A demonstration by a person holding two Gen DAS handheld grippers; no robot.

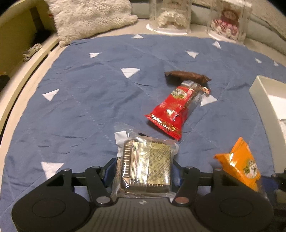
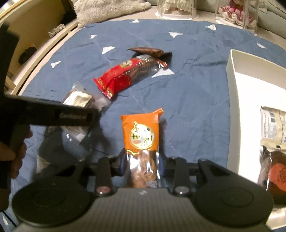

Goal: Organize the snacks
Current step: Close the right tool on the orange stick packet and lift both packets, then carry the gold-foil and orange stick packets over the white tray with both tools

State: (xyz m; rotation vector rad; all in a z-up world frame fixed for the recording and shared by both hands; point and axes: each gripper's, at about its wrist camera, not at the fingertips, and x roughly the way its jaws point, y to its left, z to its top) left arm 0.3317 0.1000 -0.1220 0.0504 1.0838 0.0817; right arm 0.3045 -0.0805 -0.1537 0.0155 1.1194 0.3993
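A: Left gripper [image 1: 143, 171] — what was its state?

B: Jaws were clamped on a clear-wrapped biscuit pack [image 1: 144, 166], one blue pad against each side. The pack stood at 6 o'clock in the left wrist view, over the blue quilted cloth [image 1: 80, 107].

A: And the right gripper [image 2: 142, 166]?

B: Clamped on the lower, clear end of an orange snack packet [image 2: 141, 135]. The orange printed part pointed towards 12 o'clock, away from the camera.

A: Loose items on the cloth?

B: A red snack packet [image 1: 171, 108] lay at about 1 o'clock from the biscuit pack, tilted. Its far end touched a brown wrapper [image 1: 187, 76], which lay crosswise beyond it. Neither was touched by a gripper.

A: The container?

B: A white box [image 2: 232, 100] sat at 3 o'clock in the right wrist view, open at the top. Two packets already lay inside it: a pale one [image 2: 271, 126] and, nearer the camera, a dark one with an orange-red label [image 2: 275, 173].

A: Background?

B: At 12 o'clock, beyond the cloth, stood two clear display cases [image 1: 169, 16] and a fluffy white cushion [image 1: 89, 16] at 11 o'clock.
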